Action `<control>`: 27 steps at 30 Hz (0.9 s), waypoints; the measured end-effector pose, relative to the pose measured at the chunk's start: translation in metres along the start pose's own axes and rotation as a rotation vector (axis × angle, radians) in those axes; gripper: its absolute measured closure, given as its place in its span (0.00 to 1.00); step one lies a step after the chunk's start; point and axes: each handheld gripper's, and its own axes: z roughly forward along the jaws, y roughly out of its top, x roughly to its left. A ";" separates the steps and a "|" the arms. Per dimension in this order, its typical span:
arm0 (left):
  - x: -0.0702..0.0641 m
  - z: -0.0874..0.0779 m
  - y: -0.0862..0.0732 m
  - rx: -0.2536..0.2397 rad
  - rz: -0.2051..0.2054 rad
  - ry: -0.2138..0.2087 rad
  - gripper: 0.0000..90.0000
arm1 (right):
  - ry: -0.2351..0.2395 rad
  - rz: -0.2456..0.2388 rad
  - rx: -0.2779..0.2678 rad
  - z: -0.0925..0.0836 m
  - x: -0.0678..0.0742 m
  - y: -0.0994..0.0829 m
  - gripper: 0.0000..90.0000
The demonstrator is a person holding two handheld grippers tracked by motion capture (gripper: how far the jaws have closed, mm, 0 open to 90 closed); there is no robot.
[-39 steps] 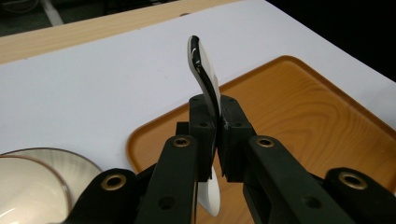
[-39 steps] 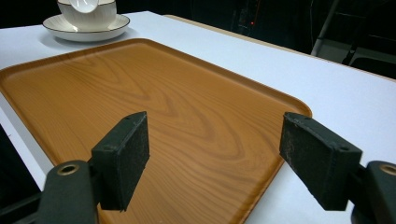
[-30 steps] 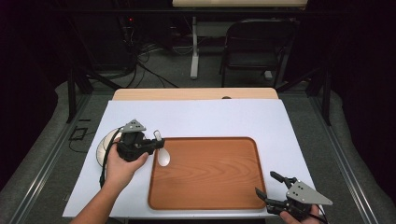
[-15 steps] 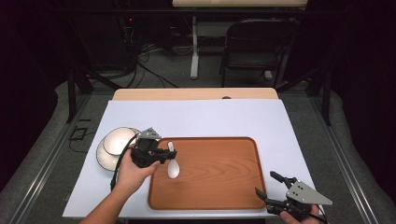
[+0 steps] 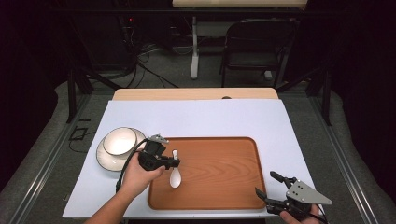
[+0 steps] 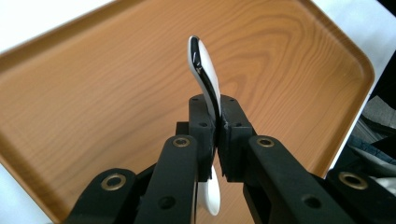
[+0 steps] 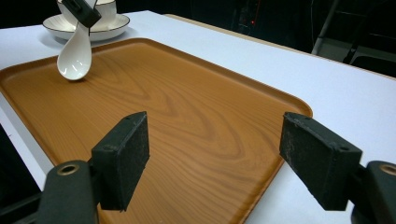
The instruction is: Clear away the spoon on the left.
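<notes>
Hands enter from the near edge of the table point(image 5: 196, 116), which is covered by a pale sheet. At the near right corner the right claw point(image 5: 271, 186) hovers with its jaws spread wide and nothing between them, just over the near right corner of the wooden tray point(image 5: 219, 172); in the right gripper view the two black pads point(image 7: 122, 156) stand well apart above the tray's grain. Farther in and to the left, the left hand point(image 5: 135, 175) holds the left claw point(image 5: 173, 162) over the left part of the tray, its jaws pinched tight on the handle of a white ceramic spoon point(image 5: 175, 175). The left gripper view shows the handle clamped between the pads, with the spoon point(image 6: 205, 79) running out past them above the tray point(image 6: 93, 93). In the right gripper view the spoon point(image 7: 74, 58) hangs bowl down, its tip at or just above the tray surface; contact cannot be told. Beyond the tray's left edge sits a white bowl point(image 5: 120, 141) on a white plate point(image 5: 105, 158), with a chair point(image 5: 259, 42) farther off past the table.
</notes>
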 end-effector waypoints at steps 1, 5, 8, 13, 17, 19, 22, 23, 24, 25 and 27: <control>0.001 0.002 0.000 0.003 -0.017 -0.003 0.95 | 0.000 0.000 0.000 0.000 0.000 0.000 0.26; 0.005 0.006 0.000 0.007 -0.054 -0.011 0.95 | -0.001 -0.002 -0.002 0.000 0.000 0.000 0.26; 0.008 0.008 0.000 0.002 -0.083 -0.014 0.94 | -0.001 -0.001 -0.002 0.000 0.000 0.000 0.26; 0.014 0.014 0.002 -0.007 -0.124 -0.009 0.94 | -0.001 0.001 -0.002 0.000 0.000 0.000 0.26; 0.017 0.019 0.002 -0.012 -0.157 0.005 0.93 | 0.000 -0.001 -0.003 0.000 0.000 0.000 0.26; 0.018 0.020 0.002 -0.011 -0.176 0.010 0.93 | 0.000 0.000 -0.002 0.000 0.000 0.000 0.26; 0.021 0.024 0.003 -0.017 -0.208 0.007 0.93 | 0.000 -0.002 -0.004 0.000 0.000 0.000 0.26; 0.022 0.025 0.003 -0.017 -0.222 0.007 0.93 | 0.000 -0.002 -0.004 0.000 0.000 0.000 0.26; 0.024 0.026 0.003 -0.017 -0.226 0.008 0.93 | 0.000 -0.001 -0.003 0.000 0.000 0.000 0.26; 0.025 0.028 0.003 -0.019 -0.237 0.008 0.92 | 0.000 -0.001 -0.003 0.000 0.000 0.000 0.26; 0.027 0.032 0.002 -0.017 -0.250 0.016 0.92 | 0.000 -0.002 -0.003 0.000 0.000 0.000 0.26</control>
